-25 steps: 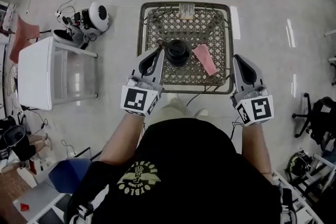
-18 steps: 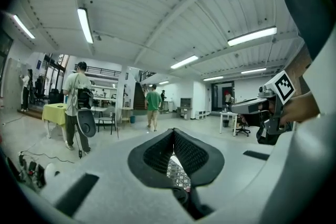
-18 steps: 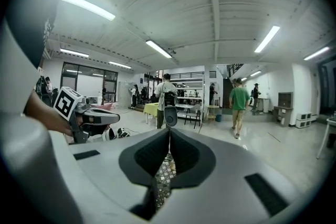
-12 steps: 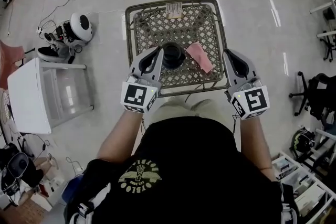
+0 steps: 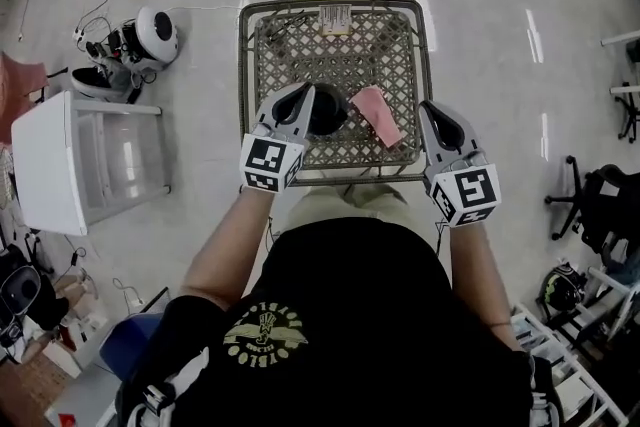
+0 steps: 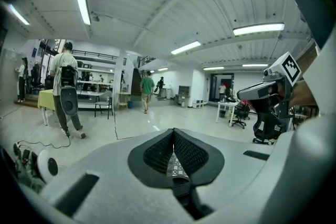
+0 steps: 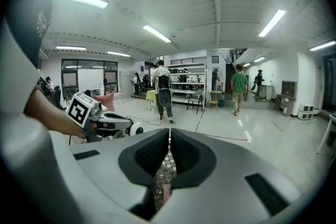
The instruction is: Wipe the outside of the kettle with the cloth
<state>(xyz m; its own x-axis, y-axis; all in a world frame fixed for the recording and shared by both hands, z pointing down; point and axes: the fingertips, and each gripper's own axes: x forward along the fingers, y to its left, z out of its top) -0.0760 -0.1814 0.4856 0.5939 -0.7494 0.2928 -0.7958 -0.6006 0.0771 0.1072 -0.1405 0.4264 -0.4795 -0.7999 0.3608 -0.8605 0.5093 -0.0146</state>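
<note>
— Two grippers are shown; how do their jaws stand?
— Left gripper (image 5: 302,93): jaws pressed together, nothing between them. Right gripper (image 5: 428,109): likewise closed and empty. Both hang over the near edge of the table (image 5: 243,75).
— Where are the kettle and cloth?
— Kettle (image 5: 330,110): mid-table on the wicker top, its left side hidden behind the left gripper. Cloth (image 5: 373,113): flat, just right of the kettle, inside the rim.
— What room is open?
— Bare floor (image 5: 500,65) lies right of and beyond the table. A cabinet (image 5: 50,165) stands well apart on the left, and a chair (image 5: 600,210) at far right.
</note>
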